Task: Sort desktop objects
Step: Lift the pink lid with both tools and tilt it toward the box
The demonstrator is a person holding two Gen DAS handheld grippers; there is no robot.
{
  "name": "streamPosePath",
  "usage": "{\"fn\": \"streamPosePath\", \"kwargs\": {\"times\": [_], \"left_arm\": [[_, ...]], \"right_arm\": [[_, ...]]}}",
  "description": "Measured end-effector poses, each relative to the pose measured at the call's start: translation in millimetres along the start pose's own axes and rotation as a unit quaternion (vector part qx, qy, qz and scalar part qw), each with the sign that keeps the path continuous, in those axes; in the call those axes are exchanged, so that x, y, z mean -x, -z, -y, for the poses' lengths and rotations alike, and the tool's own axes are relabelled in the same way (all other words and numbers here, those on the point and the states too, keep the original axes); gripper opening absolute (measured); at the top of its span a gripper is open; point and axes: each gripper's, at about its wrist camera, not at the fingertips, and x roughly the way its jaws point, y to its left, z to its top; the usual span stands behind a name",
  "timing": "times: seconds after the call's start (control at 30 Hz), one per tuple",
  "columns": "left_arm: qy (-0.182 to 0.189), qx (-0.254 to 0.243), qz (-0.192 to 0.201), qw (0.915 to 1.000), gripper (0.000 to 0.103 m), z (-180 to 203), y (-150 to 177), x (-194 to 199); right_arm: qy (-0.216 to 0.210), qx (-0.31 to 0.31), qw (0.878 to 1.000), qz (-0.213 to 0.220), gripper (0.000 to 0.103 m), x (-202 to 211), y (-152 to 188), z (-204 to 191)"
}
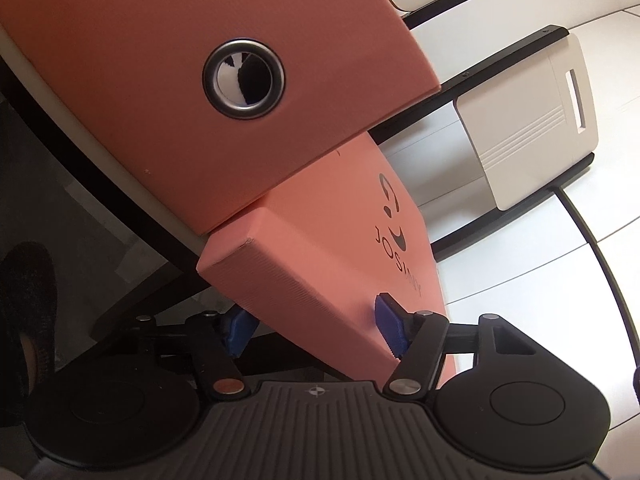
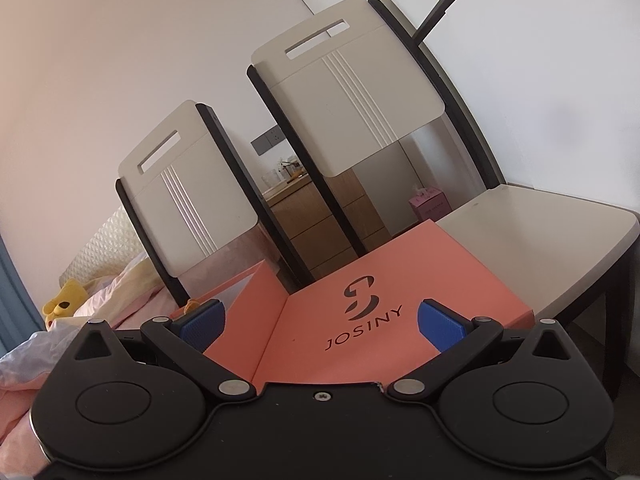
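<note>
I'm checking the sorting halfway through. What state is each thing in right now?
Left hand-held gripper: shut on the lid, blue pads on its two sides.
Lid: salmon, JOSINY logo, tilted, gripped at one end.
Box: salmon, metal-ringed hole in its side; lid's far end tucked behind its corner.
Right hand-held gripper: open, fingers either side of the lid, not pressing.
Chairs: upright, unoccupied.

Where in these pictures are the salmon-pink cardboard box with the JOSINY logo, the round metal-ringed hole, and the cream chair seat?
Salmon-pink cardboard box (image 2: 384, 344): right wrist view, printed lid.
Round metal-ringed hole (image 1: 243, 75): left wrist view, dark centre.
Cream chair seat (image 2: 536, 228): right wrist view, top surface.
</note>
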Motion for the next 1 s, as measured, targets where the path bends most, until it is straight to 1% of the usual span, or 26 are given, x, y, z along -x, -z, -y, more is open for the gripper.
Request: {"fn": "streamPosePath", "kwargs": {"times": [0.2,0.43,0.57,0.7,0.8,0.83,0.87,0.97,1.0], "left_arm": [[0.007,0.007,-0.01,0.9999,0.066,-6,11,19],[0.015,0.013,-0.024,0.9995,0.065,-15,19,44],[0.022,0.02,-0.033,0.999,0.065,-21,16,44],[0.024,0.014,-0.041,0.9988,0.066,-25,14,44],[0.024,0.007,-0.042,0.9988,0.069,-26,14,48],[0.022,0.003,-0.041,0.9989,0.074,-26,14,49],[0.021,-0.001,-0.039,0.999,0.081,-26,14,50],[0.025,-0.016,-0.034,0.999,0.086,-28,14,56],[0.023,-0.021,-0.033,0.999,0.087,-27,14,52]], "right_arm": [[0.01,0.005,1.0,-0.012,0.102,-2,3,1],[0.027,0.007,0.999,-0.016,0.102,1,6,6],[0.034,0.009,0.999,-0.018,0.102,0,6,8],[0.037,0.004,0.999,-0.018,0.102,-1,6,11],[0.039,0.001,0.999,-0.019,0.102,-1,6,13],[0.039,0.0,0.999,-0.02,0.102,-1,6,14],[0.039,0.001,0.999,-0.019,0.102,0,7,14],[0.039,0.001,0.999,-0.019,0.102,0,7,14],[0.039,0.001,0.999,-0.019,0.102,0,7,15]]}}
